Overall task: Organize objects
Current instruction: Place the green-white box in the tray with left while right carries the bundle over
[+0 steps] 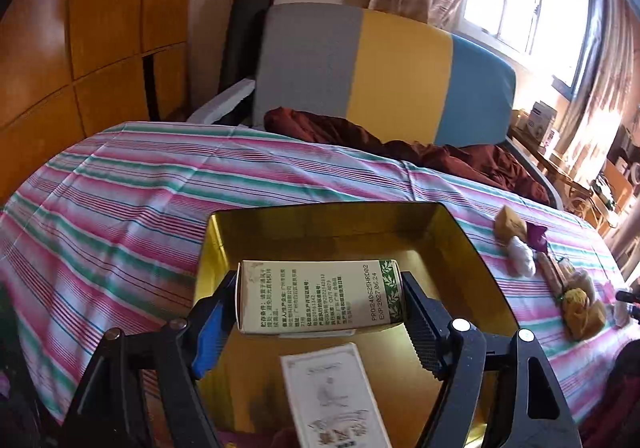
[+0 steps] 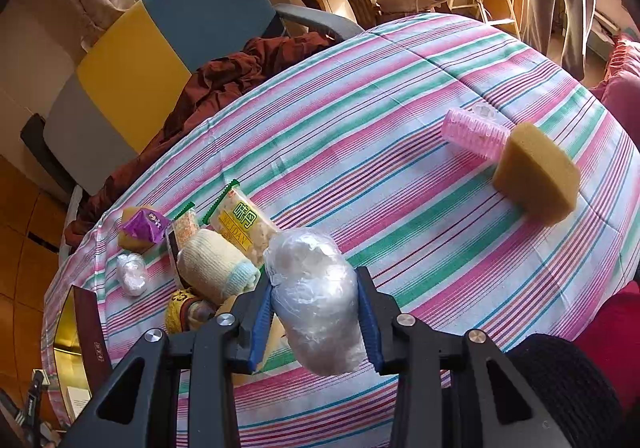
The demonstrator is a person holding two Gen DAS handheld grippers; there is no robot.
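Observation:
My left gripper (image 1: 318, 298) is shut on a green-and-cream printed carton (image 1: 320, 297) and holds it over an open gold tin (image 1: 320, 214) on the striped table. A white card box (image 1: 336, 400) lies inside the tin below it. My right gripper (image 2: 314, 304) is shut on a clear plastic-wrapped white bundle (image 2: 314, 300), held above the tablecloth. To its left lies a pile: rolled cream sock (image 2: 216, 264), snack packet (image 2: 244, 228), purple sachet (image 2: 146, 226), small white bundle (image 2: 131, 274).
A pink hair roller (image 2: 472, 132) and a yellow sponge (image 2: 536, 176) lie at the right of the striped tablecloth (image 2: 380, 108). A grey-yellow-blue chair (image 1: 384, 76) with dark red cloth (image 1: 400, 144) stands behind. The tin's edge (image 2: 66, 332) shows at far left.

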